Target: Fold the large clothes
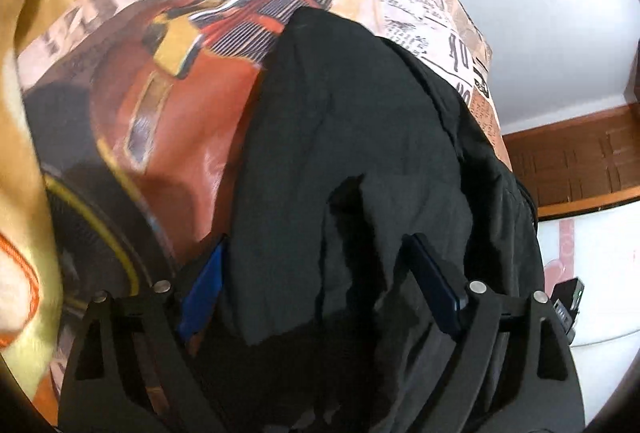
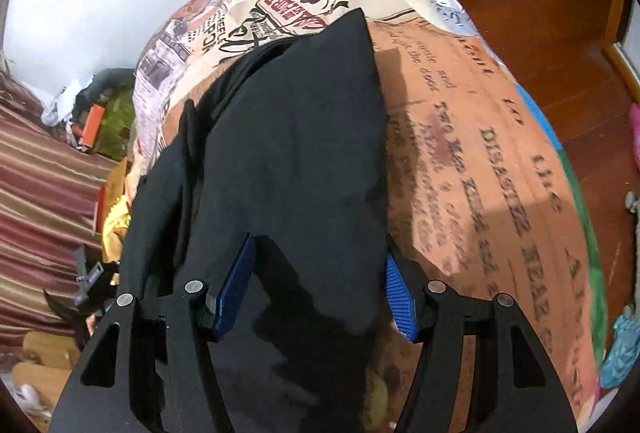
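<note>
The garment (image 1: 360, 137) is plain black, without print. Under it, the bedspread (image 2: 480, 161) carries a newspaper-collage pattern: cream and tan panels with black type, an orange-brown panel of dark lettering toward its right edge, and what looks like a red-orange vintage car with a yellow-rimmed wheel, though blur softens it. Both claws are black with blue pads (image 2: 236, 289). The floor (image 2: 552, 5) is reddish-brown wood. A striped maroon-and-tan cloth (image 2: 44, 201) lies left.
</note>
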Available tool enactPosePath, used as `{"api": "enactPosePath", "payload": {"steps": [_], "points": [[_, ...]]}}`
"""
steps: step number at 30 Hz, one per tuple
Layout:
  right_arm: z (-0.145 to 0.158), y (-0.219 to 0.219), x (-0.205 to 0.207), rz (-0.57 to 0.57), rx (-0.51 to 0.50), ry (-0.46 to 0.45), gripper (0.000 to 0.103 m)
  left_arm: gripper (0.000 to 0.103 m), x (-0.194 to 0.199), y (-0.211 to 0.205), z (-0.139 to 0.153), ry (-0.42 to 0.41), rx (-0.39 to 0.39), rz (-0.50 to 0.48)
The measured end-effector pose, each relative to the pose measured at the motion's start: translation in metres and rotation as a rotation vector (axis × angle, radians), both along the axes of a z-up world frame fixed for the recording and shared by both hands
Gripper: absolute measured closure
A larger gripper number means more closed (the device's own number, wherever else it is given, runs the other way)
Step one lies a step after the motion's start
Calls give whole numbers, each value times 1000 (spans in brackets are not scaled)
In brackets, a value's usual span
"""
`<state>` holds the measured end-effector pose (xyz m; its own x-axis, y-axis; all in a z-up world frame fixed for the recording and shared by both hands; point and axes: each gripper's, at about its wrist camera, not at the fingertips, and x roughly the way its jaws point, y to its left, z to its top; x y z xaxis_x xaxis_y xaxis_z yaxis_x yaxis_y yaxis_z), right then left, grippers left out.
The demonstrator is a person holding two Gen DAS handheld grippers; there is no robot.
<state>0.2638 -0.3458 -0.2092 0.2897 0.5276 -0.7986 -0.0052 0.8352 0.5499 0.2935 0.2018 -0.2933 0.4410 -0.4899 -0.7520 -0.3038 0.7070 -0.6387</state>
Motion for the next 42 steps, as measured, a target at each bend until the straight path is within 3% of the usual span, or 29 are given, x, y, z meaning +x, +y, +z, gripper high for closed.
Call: {"api": "enactPosePath", "payload": {"steps": [2, 5, 9, 14, 18, 26, 33, 38, 42], "points": [[-1, 1, 1, -2, 11, 1, 43, 31, 3, -4, 7, -30, 31, -16], [2, 6, 4, 17, 11, -16, 56, 51, 2, -9, 18, -63, 119, -26], [19, 12, 7, 31, -71, -83, 95, 77, -3, -18, 41, -117, 272, -50], [39, 24, 23, 55, -82, -146, 96, 84, 0, -11, 63, -151, 354, -34], [40, 42, 37, 79, -117, -167, 96, 84, 9, -6, 72, -155, 417, -22], [27, 68, 44, 137, -291, -185, 93, 84, 21, 8, 50, -87, 433, -36], [39, 68, 32, 162, -384, -202, 91, 84, 10, -8, 54, -63, 548, -82], [52, 62, 16, 166, -384, -194, 81, 83, -5, -9, 66, -76, 562, -71], [70, 59, -6, 176, -423, -255, 69, 77, -23, -11, 87, -102, 555, -63]]}}
